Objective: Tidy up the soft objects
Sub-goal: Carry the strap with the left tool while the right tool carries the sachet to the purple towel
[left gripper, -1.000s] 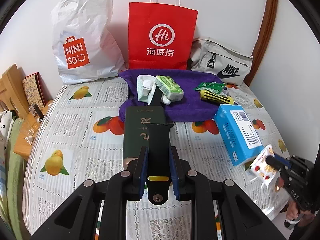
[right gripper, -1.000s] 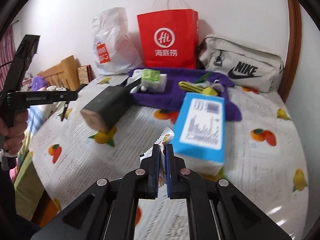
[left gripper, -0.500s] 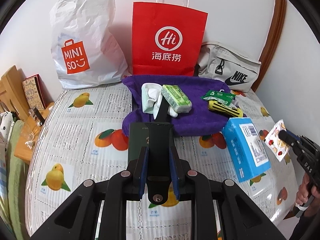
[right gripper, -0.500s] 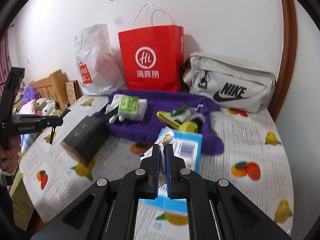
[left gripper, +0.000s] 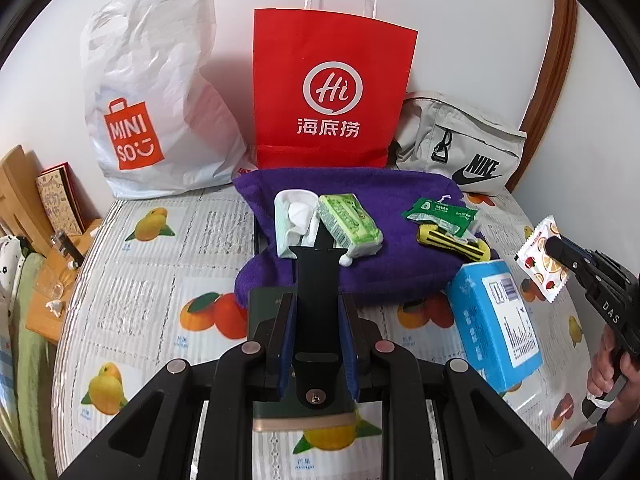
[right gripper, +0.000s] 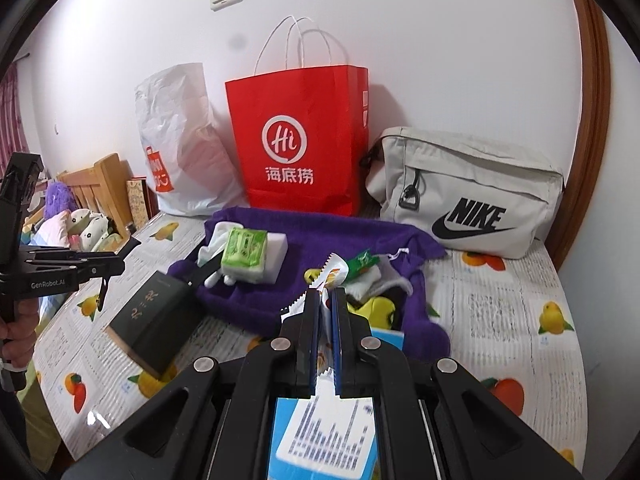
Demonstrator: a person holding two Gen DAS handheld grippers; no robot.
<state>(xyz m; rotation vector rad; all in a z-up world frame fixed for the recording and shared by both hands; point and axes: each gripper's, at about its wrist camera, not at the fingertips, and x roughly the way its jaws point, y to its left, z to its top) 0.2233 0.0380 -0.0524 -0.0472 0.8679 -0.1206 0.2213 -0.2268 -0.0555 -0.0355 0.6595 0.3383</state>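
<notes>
My left gripper is shut on a black watch strap and holds it above a dark green box on the table. My right gripper is shut on a white fruit-print sachet, held in the air; it also shows in the left wrist view. A purple towel lies at the back with a green tissue pack, a white wipes pack, a green sachet and a yellow item on it. A blue tissue box lies under the right gripper.
A red paper bag, a white Miniso bag and a grey Nike bag stand against the back wall. A wooden bed frame and a small wooden stand are at the left. The tablecloth has fruit prints.
Both grippers have risen and moved toward the purple towel. The right gripper has lifted the sachet up past the blue box. The left still holds the strap.
</notes>
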